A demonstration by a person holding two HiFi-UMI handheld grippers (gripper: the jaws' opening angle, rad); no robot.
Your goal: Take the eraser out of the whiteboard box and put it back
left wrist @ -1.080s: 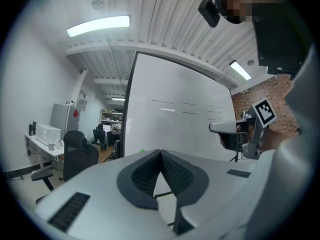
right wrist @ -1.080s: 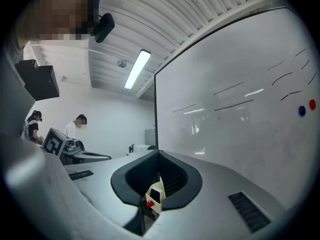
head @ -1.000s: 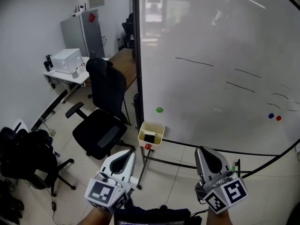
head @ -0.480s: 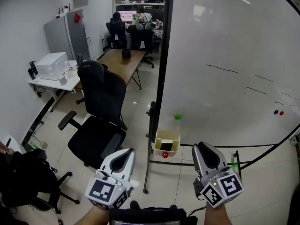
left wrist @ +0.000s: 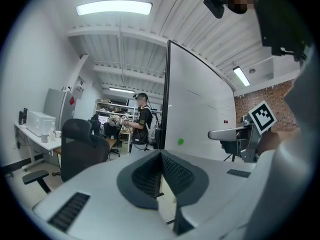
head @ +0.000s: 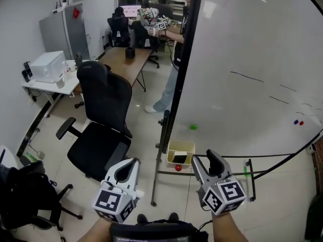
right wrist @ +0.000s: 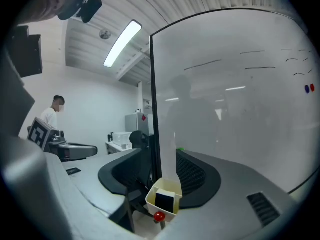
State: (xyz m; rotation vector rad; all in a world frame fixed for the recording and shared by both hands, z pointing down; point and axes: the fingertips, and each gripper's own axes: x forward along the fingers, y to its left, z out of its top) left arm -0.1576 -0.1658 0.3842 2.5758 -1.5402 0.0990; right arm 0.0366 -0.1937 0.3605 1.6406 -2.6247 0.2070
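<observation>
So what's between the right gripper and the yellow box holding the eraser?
Nothing, just open air. Beyond the right gripper, whose empty fingers are opening, its own view shows the box and eraser unobstructed.

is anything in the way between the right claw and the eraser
Nothing visible. The right claw, its jaws opening and empty, points toward the eraser standing in the box, with only open air between them.

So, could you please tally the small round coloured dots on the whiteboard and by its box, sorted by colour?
Green dot: 1
Blue dot: 1
Red dots: 2, one beside the blue one, one just under the box at
Total: 4
</observation>
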